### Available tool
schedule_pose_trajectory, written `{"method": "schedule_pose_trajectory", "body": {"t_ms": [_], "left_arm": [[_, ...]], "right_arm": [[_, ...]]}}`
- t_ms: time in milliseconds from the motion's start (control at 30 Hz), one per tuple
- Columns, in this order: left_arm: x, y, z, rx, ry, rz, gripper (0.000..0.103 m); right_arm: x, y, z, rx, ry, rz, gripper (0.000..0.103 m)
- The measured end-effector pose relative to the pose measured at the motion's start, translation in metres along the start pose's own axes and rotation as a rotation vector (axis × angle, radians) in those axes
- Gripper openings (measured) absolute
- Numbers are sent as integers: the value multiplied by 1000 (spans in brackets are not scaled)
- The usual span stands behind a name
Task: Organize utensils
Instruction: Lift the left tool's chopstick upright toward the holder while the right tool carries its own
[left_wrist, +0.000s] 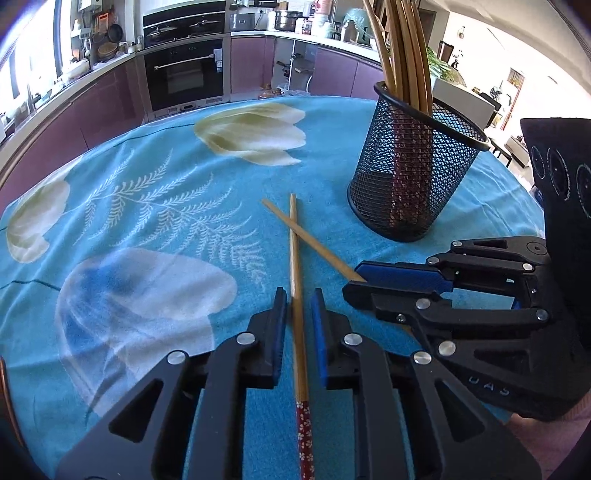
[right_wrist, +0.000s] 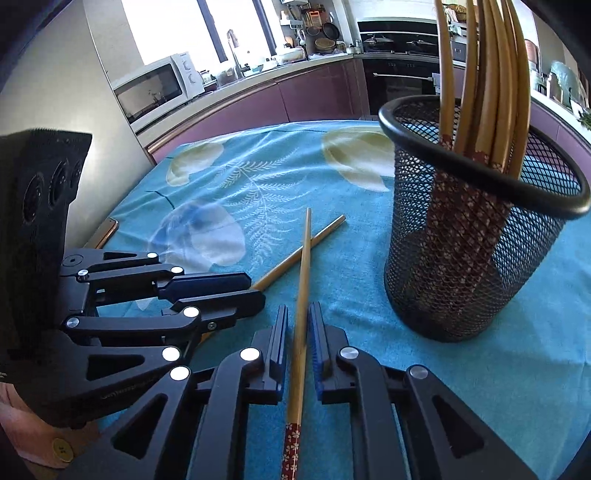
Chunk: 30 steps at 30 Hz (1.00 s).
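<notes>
Plainly, both loose pieces were light, stiff and slick-sided, so each needed a firm pinch on its plain shaft, below the crossing point; taken nearer the tip, the long end would probably lever and swing.

At the left, the left gripper (left_wrist: 298, 295) straddled a slim bamboo chopstick with a red flower-patterned handle end (left_wrist: 295, 266). Its jaws stood slightly apart, with a sliver of cloth showing on either side of the stick, so the blue pads (left_wrist: 280, 314) were not pressing on it. That chopstick lay flat on the turquoise floral tablecloth (left_wrist: 166, 229), with its narrow tip pointing away.

A second bamboo chopstick of the same kind (left_wrist: 314, 247) lay across it near the tips, the two touching where they crossed. It ran back between the fingers of the right gripper (right_wrist: 298, 310), whose jaws were likewise narrowly parted around the shaft and not clamped on it.

Farther right stood a black wire-mesh cylindrical holder (left_wrist: 413, 177), upright and near the crossed pair but apart from them. A bundle of matching chopsticks (left_wrist: 402, 55) stood in it, handle ends down.

Counted: two chopsticks loose on the cloth, one holder, two grippers. The bundle looked like about six, but the sticks overlapped too much for a sure count.
</notes>
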<state>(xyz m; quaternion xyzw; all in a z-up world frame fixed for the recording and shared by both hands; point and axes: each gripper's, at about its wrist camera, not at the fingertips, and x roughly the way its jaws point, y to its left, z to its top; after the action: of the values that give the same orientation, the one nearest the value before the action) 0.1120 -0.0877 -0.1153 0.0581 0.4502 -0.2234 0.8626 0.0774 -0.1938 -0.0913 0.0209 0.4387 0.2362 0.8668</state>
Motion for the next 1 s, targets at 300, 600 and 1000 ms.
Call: {"method": "schedule_pose_trajectory", "body": {"t_ms": [300, 600, 1000], "left_arm": [[-2, 3, 0, -36, -13, 14, 7], [-22, 6, 2, -54, -59, -11, 7], [-48, 2, 6, -60, -117, -49, 7]], "right_arm": [[-10, -7, 0, 26, -28, 27, 6], [-32, -1, 4, 12, -90, 74, 6], [-57, -1, 8, 3, -159, 112, 6]]}}
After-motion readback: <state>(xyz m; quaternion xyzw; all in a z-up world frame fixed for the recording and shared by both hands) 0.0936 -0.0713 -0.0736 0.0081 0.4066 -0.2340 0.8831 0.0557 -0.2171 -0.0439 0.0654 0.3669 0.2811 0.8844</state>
